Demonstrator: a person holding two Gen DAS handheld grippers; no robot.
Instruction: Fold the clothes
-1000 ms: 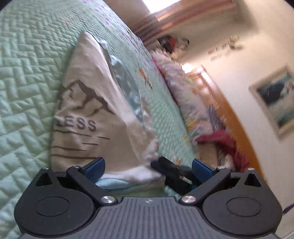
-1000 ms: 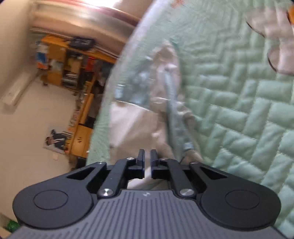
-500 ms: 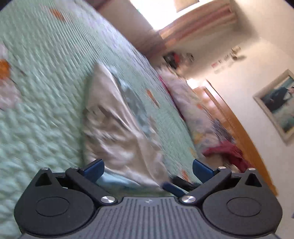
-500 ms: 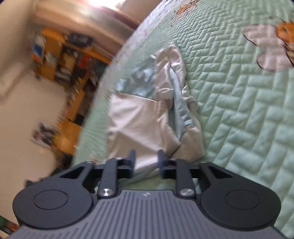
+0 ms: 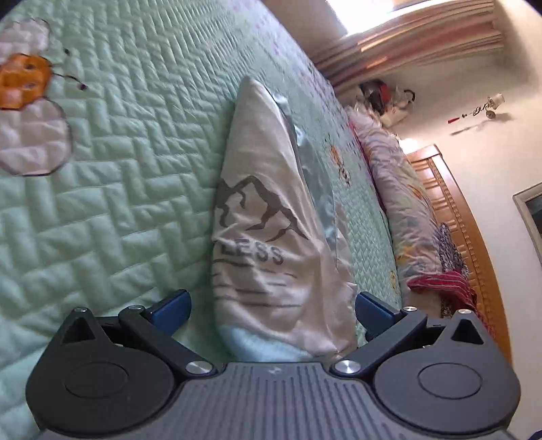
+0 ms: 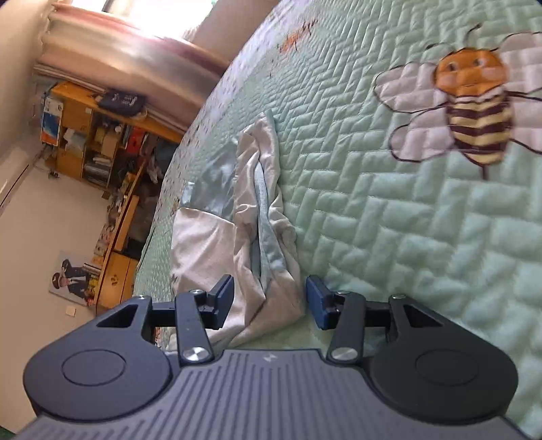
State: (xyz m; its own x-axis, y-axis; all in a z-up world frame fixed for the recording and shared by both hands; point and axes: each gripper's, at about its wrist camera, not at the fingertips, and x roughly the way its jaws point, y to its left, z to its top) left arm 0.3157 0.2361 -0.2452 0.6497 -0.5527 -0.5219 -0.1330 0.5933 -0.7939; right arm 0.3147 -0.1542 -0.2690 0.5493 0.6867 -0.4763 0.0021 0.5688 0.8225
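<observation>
On the bed [image 5: 111, 189], a green quilt with bees, the shirt [image 5: 267, 243] lies as a narrow folded strip with its printed face up and a grey-blue layer showing along one edge. I hold both grippers just off its near end: the left gripper [image 5: 272, 309] has its jaws wide apart on either side of the shirt's end, clamped on nothing, and the right gripper [image 6: 269, 301] likewise stands with jaws apart, straddling the rumpled near edge. I judge the lengthwise folding done, since the sides are already turned in; what seems left is a crosswise fold to shorten the strip, though the bunched layers seen from the right wrist may want smoothing. It could equally be a finished fold just let go. The long axis runs straight away from both cameras, near end at my jaws, far end tapering toward the window [image 5: 379, 13] side of the bed.
</observation>
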